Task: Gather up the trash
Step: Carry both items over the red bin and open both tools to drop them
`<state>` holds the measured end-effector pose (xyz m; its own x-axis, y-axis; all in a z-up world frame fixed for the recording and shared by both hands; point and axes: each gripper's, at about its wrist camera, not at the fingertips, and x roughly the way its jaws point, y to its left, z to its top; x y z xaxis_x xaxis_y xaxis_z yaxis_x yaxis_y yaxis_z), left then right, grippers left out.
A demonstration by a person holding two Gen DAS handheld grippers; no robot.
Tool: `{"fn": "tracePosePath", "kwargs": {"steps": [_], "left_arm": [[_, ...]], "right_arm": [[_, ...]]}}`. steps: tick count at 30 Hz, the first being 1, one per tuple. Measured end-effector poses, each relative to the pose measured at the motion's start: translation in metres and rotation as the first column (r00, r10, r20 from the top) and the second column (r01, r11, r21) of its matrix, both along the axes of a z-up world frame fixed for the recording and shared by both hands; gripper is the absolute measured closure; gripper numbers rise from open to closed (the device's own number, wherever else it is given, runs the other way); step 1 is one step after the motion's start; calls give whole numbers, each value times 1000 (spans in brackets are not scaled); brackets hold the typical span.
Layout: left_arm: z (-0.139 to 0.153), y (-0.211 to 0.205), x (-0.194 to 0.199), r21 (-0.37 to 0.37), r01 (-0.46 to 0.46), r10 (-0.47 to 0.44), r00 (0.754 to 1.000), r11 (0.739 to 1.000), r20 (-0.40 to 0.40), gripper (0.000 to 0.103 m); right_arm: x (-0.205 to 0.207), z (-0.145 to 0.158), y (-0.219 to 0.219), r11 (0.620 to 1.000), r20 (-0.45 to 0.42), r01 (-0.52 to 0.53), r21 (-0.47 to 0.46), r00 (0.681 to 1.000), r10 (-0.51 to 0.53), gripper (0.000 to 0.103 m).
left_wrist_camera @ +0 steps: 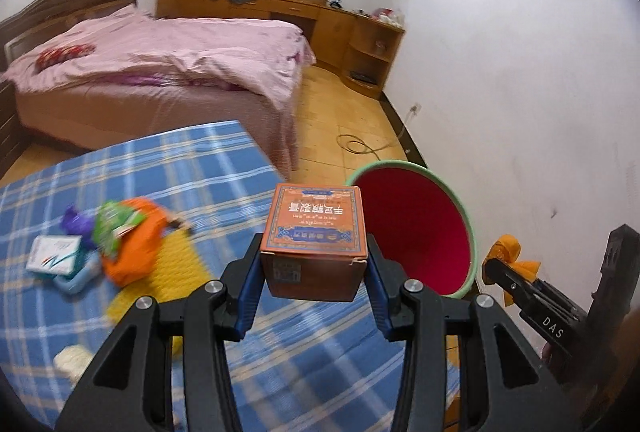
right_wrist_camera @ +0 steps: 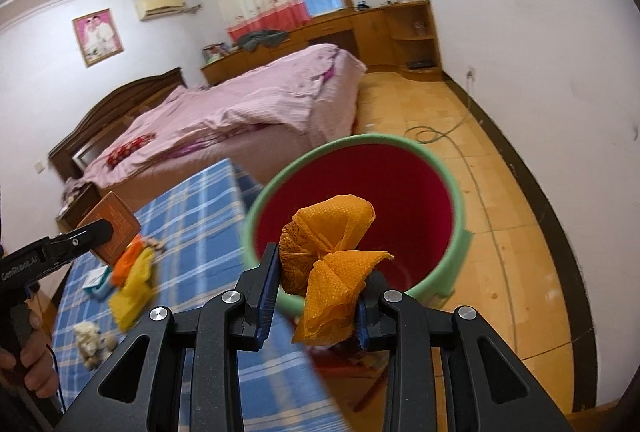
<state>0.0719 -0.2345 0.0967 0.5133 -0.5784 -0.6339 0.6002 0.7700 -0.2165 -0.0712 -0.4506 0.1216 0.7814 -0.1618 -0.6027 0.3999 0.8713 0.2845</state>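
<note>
My left gripper (left_wrist_camera: 314, 272) is shut on a brown carton box (left_wrist_camera: 314, 228) with printed lettering, held above the blue plaid table (left_wrist_camera: 192, 168). Just right of the box opens the bin (left_wrist_camera: 416, 228), green-rimmed and red inside. My right gripper (right_wrist_camera: 318, 286) is shut on a crumpled orange napkin (right_wrist_camera: 332, 256) right at the near rim of the bin (right_wrist_camera: 360, 200). The right gripper with its napkin (left_wrist_camera: 510, 252) shows at the right edge of the left wrist view; the left gripper and box (right_wrist_camera: 114, 228) show at the left of the right wrist view.
More litter lies on the table: an orange wrapper (left_wrist_camera: 136, 244), a green packet (left_wrist_camera: 116, 224), a white-blue box (left_wrist_camera: 54, 254), a yellow cloth (right_wrist_camera: 134, 292), a whitish crumpled wad (right_wrist_camera: 90, 342). A pink bed (left_wrist_camera: 168, 60), wooden cabinets (left_wrist_camera: 352, 32) and a floor cable (left_wrist_camera: 360, 146) lie beyond.
</note>
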Motion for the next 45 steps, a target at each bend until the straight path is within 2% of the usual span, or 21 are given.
{"fn": "tracePosePath", "kwargs": {"steps": [9,14,18,21,22,23,24,30,32,34,45], "left_arm": [[-23,-76,14,53,97,-97,995,994,0,56],[-44,-99,19,87,127,-127,992,988,-10,56],[-61,-113,26,103,158,-153,987,982,-51,56],[-66,-118,24,122,170,-166,985,978,-45,55],[-67,-120,23,138,171,-166,985,976,-44,52],[-68,-122,23,151,171,-166,985,974,-44,44],[-69,-122,21,159,171,-166,985,972,-42,42],[-69,-123,15,156,177,-172,984,972,-46,41],[-67,-122,14,154,174,-169,985,972,-45,41],[-65,-121,16,152,173,-169,985,973,-41,41],[-41,-96,7,118,124,-122,992,985,-21,41]], "right_arm": [[21,-34,-39,998,-59,41,56,998,-38,71],[33,-49,-50,997,-87,37,68,996,-31,71],[40,-56,-53,996,-99,37,81,995,-28,70],[43,-61,-55,996,-100,33,87,995,-25,68],[43,-61,-55,995,-97,32,93,995,-23,66],[42,-62,-56,994,-95,34,100,995,-25,65],[42,-63,-57,994,-92,36,106,995,-26,65],[38,-65,-60,990,-68,44,136,997,-35,61],[36,-65,-60,989,-68,49,139,997,-40,50],[35,-63,-60,988,-64,53,143,997,-44,45],[24,-48,-49,988,-29,56,143,998,-53,44]]}}
